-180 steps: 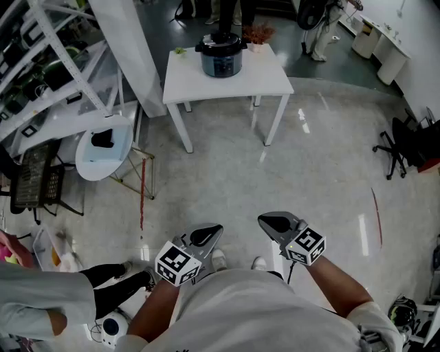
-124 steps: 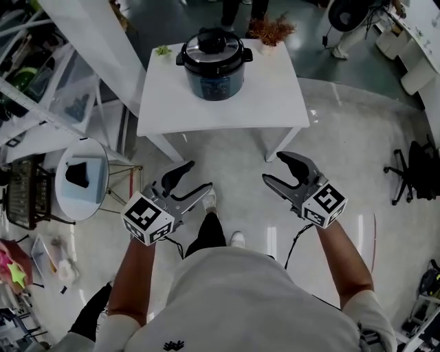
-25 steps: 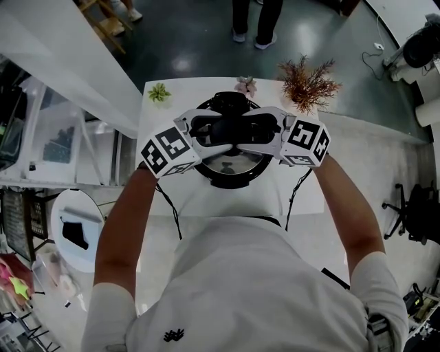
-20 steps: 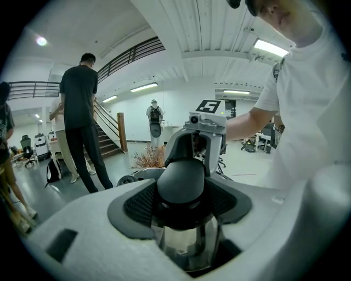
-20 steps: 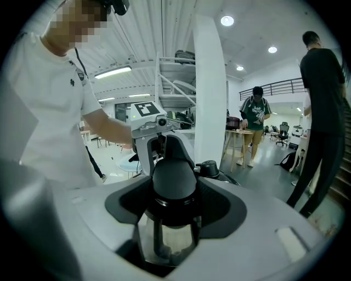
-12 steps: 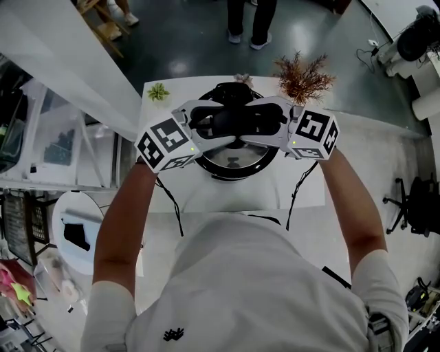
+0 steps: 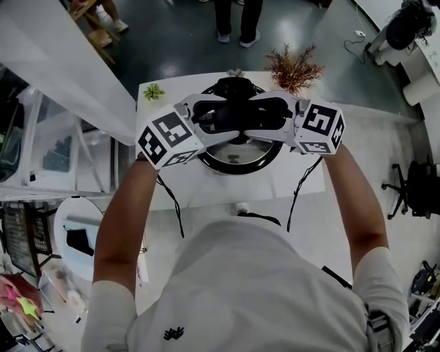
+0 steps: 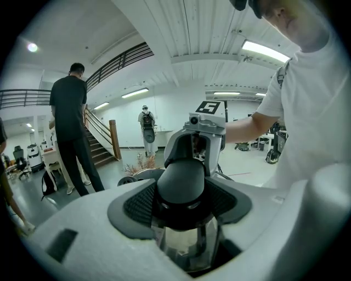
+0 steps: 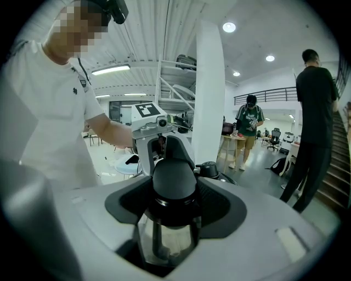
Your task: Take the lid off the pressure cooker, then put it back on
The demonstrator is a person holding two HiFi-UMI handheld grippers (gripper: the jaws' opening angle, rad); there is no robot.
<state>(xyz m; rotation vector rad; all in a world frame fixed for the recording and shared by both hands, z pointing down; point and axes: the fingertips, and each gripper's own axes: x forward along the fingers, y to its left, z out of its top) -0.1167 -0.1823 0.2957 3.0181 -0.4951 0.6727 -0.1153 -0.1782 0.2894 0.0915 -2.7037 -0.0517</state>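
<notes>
Left forearm (image 7: 124, 206) and right forearm (image 7: 357, 199) reach forward. The left hand-held gripper (image 7: 221, 122) and right hand-held gripper (image 7: 256, 121) face each other, each clamped wide on the lid handle (image 8: 181, 184).

No writing can be read; the shirt emblem (image 7: 173, 335) is illegible

A white table (image 7: 199, 191) fills the middle of the head view. At its far edge stand a dried reddish plant (image 7: 292, 67), right of centre, and a small green plant (image 7: 153, 91) near the left corner. Beyond it, at top centre, a pair of dark legs (image 7: 234, 17) stands on the grey floor (image 7: 172, 41). An office chair (image 7: 411, 189) sits at the right edge and a round white stand (image 7: 75, 230) at lower left.

At the left of the left gripper view, a person in black (image 8: 68, 126) stands before a staircase (image 8: 101, 144). In the right gripper view a white column (image 9: 210, 93) rises at centre, with a person in green (image 9: 249, 129) just right of it.
</notes>
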